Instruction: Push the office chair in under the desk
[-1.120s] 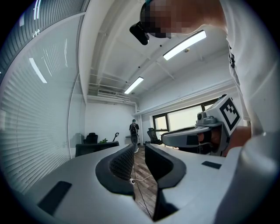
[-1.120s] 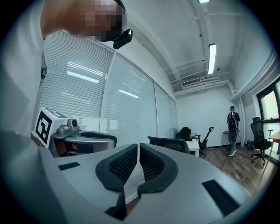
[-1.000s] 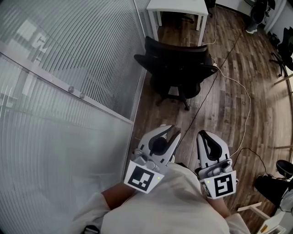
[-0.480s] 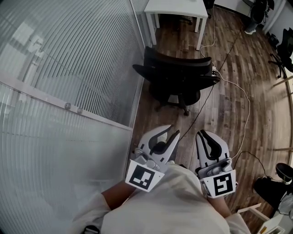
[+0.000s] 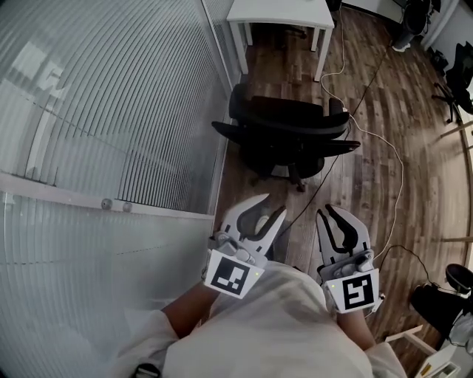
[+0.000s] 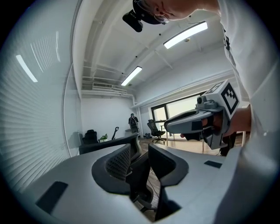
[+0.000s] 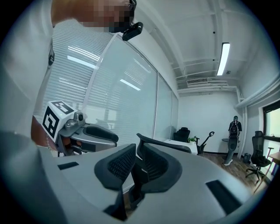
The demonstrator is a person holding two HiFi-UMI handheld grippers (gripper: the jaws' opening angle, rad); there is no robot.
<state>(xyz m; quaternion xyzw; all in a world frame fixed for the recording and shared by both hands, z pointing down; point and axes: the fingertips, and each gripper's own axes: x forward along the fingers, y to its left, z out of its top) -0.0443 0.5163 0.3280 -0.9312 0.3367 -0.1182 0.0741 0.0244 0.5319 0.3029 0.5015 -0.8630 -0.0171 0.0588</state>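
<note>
**A:** The office chair [image 5: 288, 133] sits lower and closer in the head view than a second ago; more of the white desk [image 5: 277, 11] shows at the top edge; the rail [image 5: 148, 208] on the glass partition [image 5: 111, 111] has dropped down the frame too.

**B:** And look at the left gripper [image 5: 272, 204]; its jaws were nearly together back then, they have just been opening, and now they stand apart at a middling width; nothing between them, only the distant chair showing through the gap.

**A:** The right gripper [image 5: 330, 212]?

**B:** Pinched almost together, a sliver of gap, empty; it rides beside the left one, both held out in front of the person's pale shirt [image 5: 281, 325], both pointing toward the chair.

**A:** So where's the chair?

**B:** On the wooden floor [image 5: 369, 170], close beside the partition; backrest turned toward the grippers, armrests out to either side; it stands just short of the desk, not under it; well apart from both grippers, no contact.

**A:** A white cable [image 5: 395, 159] loops over the floor to the right of the chair; a dark cable [image 5: 318, 184] runs from beside the chair back toward the grippers.
</note>
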